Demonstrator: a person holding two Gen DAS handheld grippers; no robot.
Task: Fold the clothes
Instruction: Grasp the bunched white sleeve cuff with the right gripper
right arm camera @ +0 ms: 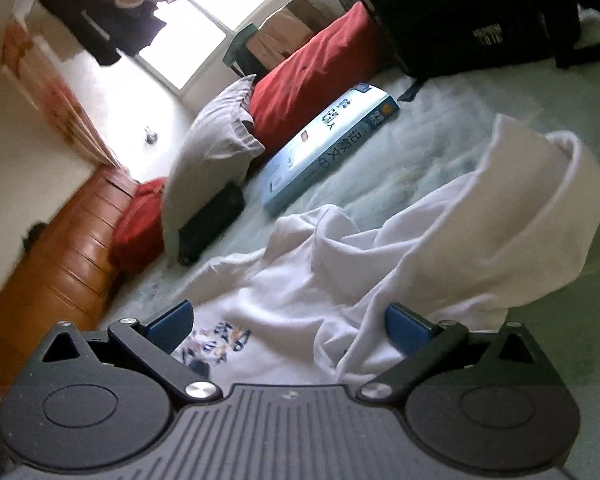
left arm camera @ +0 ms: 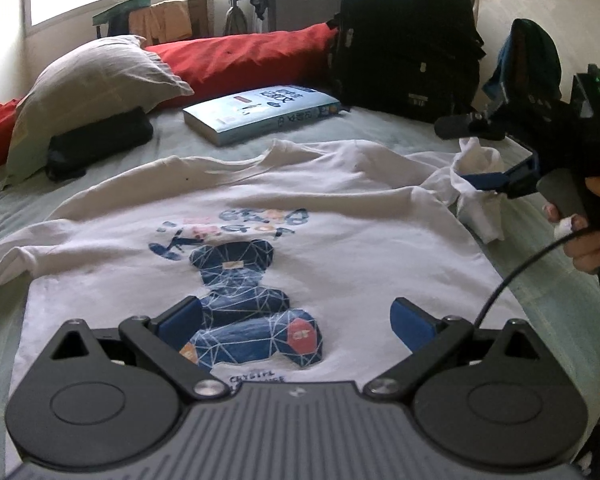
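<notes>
A white cotton T-shirt printed with a blue geometric bear (left arm camera: 256, 240) is seen spread front-up on a pale green bedsheet (left arm camera: 340, 128), its hem nearest the left wrist camera and its collar toward the far side. The left gripper (left arm camera: 296, 320) is held low over the near part of the shirt, above the bear print; its blue-padded jaws are spread wide apart and nothing is held between them.

At the right edge of the left wrist view, the right gripper (left arm camera: 496, 178) is carried by a person's hand (left arm camera: 588, 240) at the shirt's right sleeve (left arm camera: 480, 184). That sleeve is bunched and raised off the sheet against the blue fingers. In the right wrist view, the right gripper (right arm camera: 288, 328) is shown with its jaws standing wide apart; the white fabric is draped over and beside the right-hand finger (right arm camera: 408, 328), with a lifted fold curling up to the right. Whether the cloth is merely resting on that finger or caught by it cannot be told.

Farther back on the bed, a light blue paperback book (left arm camera: 260, 114) is laid flat beyond the collar. To its left, a grey-beige pillow (left arm camera: 96, 80) is propped over a black rectangular pouch (left arm camera: 100, 144), and a long red cushion (left arm camera: 252, 56) is stretched along the far side. A large black backpack (left arm camera: 404, 36) is stood upright at the far right, just beyond the book. An orange-brown padded headboard (right arm camera: 56, 268) is visible at the left of the right wrist view.
</notes>
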